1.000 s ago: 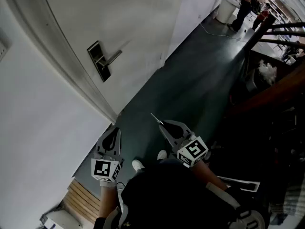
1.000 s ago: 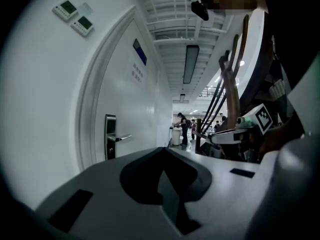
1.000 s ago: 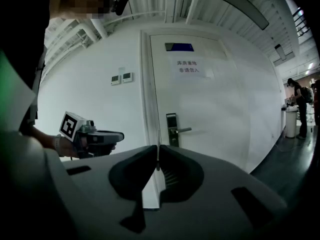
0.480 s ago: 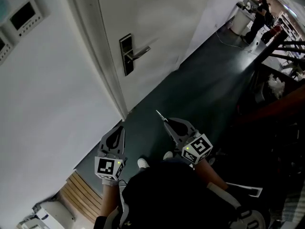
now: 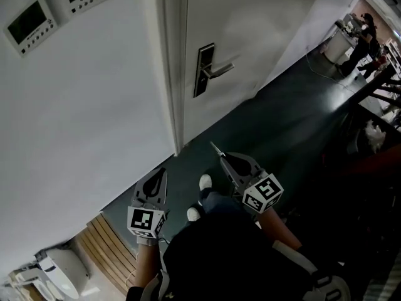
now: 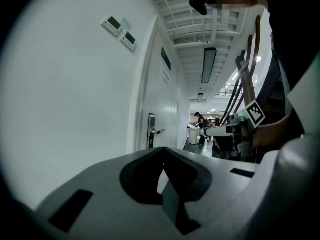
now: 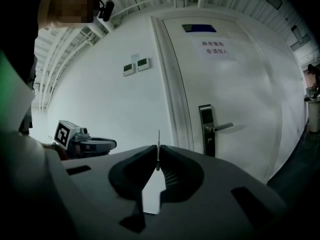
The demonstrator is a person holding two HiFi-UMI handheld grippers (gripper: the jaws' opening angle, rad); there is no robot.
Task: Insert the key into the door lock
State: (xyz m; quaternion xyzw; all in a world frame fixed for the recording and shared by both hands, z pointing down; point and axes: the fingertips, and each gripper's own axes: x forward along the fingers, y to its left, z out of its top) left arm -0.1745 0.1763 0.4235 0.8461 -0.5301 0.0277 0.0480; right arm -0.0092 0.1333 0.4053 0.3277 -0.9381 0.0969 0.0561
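My right hand-held gripper (image 5: pixel 223 160) pinches the key (image 7: pixel 158 151), well apart from the lock (image 5: pixel 203 71); my left hand-held gripper (image 5: pixel 160 173) is clenched, empty.

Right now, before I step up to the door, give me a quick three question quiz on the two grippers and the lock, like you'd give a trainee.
1. True or false: the left gripper is holding the key.
2. Where is the key relative to the lock plate on the door? A. Inserted in it. B. Held in the right gripper, apart from the door. C. Dropped out of both grippers.
3. Fill in: the wall beside the door carries ___ small display panels.

Key: 1 false, its jaws are shut on nothing. 2 B. 3 two.
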